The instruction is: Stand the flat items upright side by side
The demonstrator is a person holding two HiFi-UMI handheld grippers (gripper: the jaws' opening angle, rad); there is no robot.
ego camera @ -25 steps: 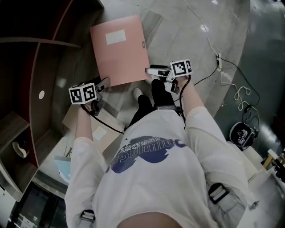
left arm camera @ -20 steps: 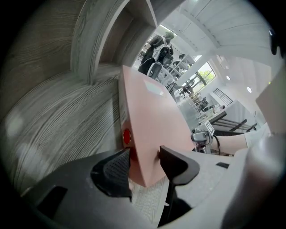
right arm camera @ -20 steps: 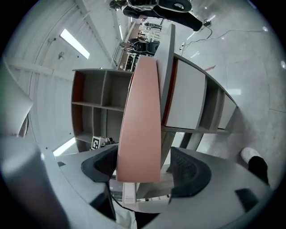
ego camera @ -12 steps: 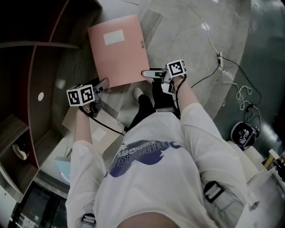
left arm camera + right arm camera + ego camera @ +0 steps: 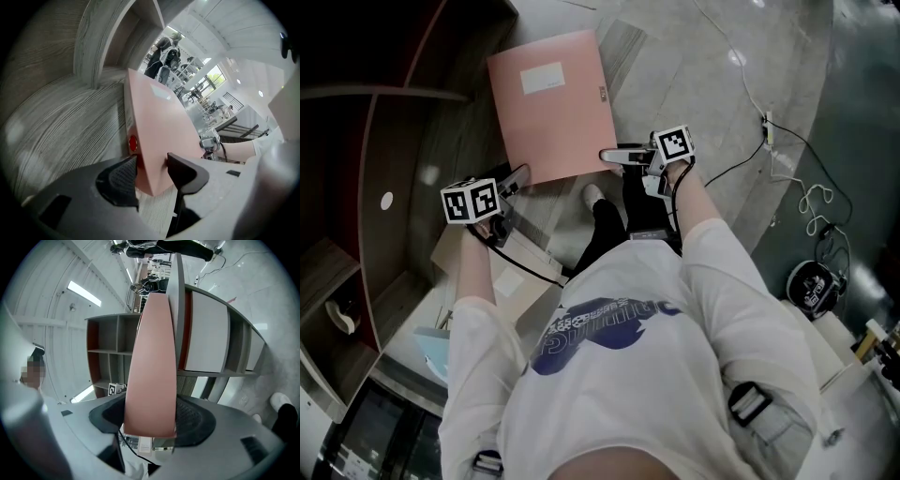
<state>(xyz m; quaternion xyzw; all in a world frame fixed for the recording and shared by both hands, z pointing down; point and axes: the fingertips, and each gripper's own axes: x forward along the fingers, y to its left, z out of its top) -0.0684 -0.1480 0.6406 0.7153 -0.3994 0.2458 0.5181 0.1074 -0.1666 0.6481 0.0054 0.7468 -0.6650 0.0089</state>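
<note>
Right gripper (image 5: 150,420) first: its jaws are closing on the folder (image 5: 152,357). The pink edge already fills the gap pad to pad, so we're calling that a grip. A second ago it sat a touch further right with the jaws wider, and now it's slid in onto the near right edge. Left gripper (image 5: 152,164) is clenched on the near left corner, right by the red dot, same as before. The folder itself has barely budged.

So what does that get us? We reckon it's now a proper two-handed hold, which is what we want before tipping the folder up onto its edge and walking it into the shelf (image 5: 403,141). It isn't upright yet, so that step is still ahead of us.

Edges and room: from the head view the folder lies with its face up towards us. Its left side overlaps the shelf's wood-grain board, and its right side hangs over open floor (image 5: 694,84). We can't really tell if the far edge rests on the board or floats above it. The shoe (image 5: 591,195) sits just under the near edge, between the two grippers. The pile (image 5: 511,281) of other flat stuff is close below the left gripper, so swinging down that way is tight. The cable (image 5: 741,75) is well off to the right. Up and towards the shelf bays looks clear.
</note>
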